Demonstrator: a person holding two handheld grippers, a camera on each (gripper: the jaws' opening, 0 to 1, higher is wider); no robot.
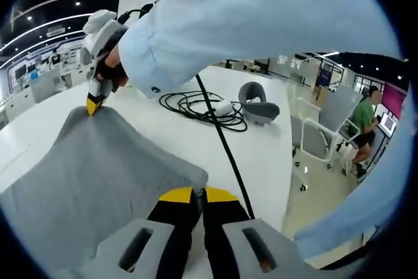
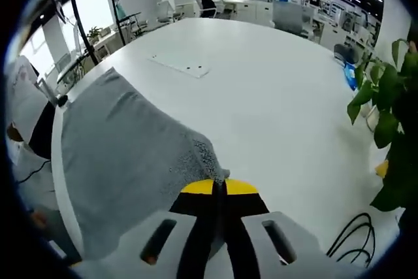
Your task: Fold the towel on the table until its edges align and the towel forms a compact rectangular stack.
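Clamped tight on a near towel (image 1: 98, 174) corner, the left gripper (image 1: 198, 195) lifts it; ahead to its left, the right gripper (image 1: 93, 106) pinches the other corner. Folding has barely begun: the cloth is raised above the table (image 2: 274, 89), unfolded.

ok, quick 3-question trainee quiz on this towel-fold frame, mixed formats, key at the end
1. True or false: the left tongs are shut on a corner of the grey fabric towel.
2. Multiple choice: what lies on the white round table beyond the towel in the left gripper view? A) coiled black cable B) red mug C) stack of books
3. Fill in: the right tongs are shut on a ____ of the towel.

Key: 1 true; 2 A; 3 corner
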